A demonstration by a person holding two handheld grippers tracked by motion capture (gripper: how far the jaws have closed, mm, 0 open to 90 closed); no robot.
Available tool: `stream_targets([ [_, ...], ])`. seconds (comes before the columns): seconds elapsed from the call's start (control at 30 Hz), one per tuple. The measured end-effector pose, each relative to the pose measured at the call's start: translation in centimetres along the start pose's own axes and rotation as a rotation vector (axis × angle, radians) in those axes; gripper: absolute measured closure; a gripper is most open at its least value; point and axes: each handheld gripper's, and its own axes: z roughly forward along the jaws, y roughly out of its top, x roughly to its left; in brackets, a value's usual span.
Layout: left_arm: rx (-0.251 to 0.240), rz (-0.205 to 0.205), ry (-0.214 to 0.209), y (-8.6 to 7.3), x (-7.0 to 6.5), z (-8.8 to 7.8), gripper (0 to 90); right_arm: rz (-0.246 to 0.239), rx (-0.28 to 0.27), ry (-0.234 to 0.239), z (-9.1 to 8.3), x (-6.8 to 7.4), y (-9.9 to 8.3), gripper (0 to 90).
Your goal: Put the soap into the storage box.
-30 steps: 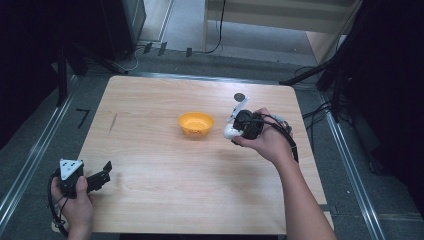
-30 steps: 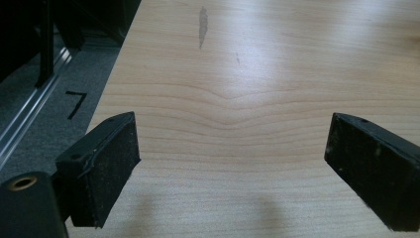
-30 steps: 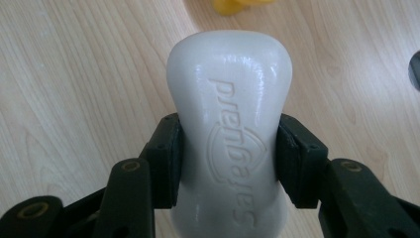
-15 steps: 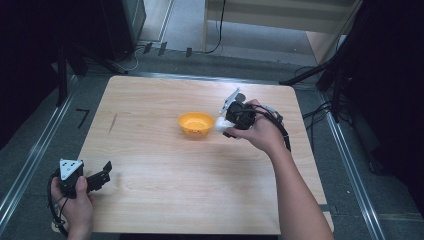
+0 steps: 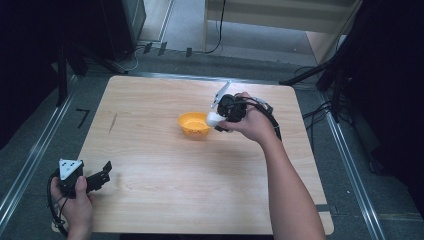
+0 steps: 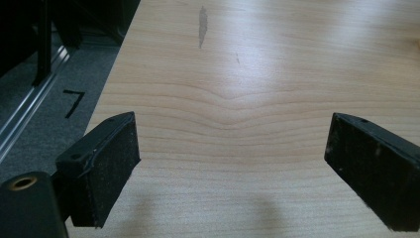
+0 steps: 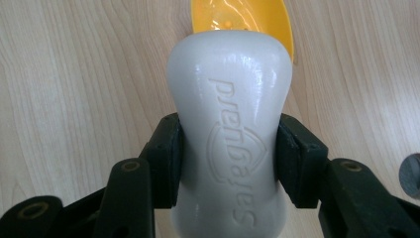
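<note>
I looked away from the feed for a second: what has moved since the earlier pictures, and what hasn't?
The right gripper, shut on the white soap bar, has carried it leftward to the rim of the orange bowl, and the bar now points over the bowl. The bowl has stayed put. The left gripper still rests open near the table's front left corner.

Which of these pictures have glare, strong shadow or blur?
High view: dark surroundings, the light wooden table evenly lit. Left gripper view: pale glare across the far table, soft jaw shadows near. Right gripper view: sharp; highlights on the white embossed soap bar and the glossy orange bowl.
</note>
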Motion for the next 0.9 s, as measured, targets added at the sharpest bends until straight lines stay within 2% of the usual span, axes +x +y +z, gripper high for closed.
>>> stream_targets([
  [0.13,0.0,0.001,-0.001,0.0,0.0,0.0,7.2,-0.028,0.019,-0.002,0.2,-0.4,0.7,51.1],
  [0.23,-0.003,-0.001,-0.003,0.0,0.0,0.0,7.2,-0.047,0.002,0.012,0.4,-0.7,1.3,51.1],
  [0.4,-0.002,0.003,-0.002,0.0,0.0,-0.1,7.1,-0.083,0.001,0.007,0.8,-1.0,2.7,51.1],
  [0.67,-0.004,0.006,-0.007,0.0,-0.1,0.0,7.2,-0.124,0.024,0.015,2.4,-1.3,4.6,51.1],
  [0.9,-0.002,0.004,-0.011,0.0,-0.1,0.0,7.2,-0.124,0.033,0.038,4.0,-1.7,5.1,51.1],
])
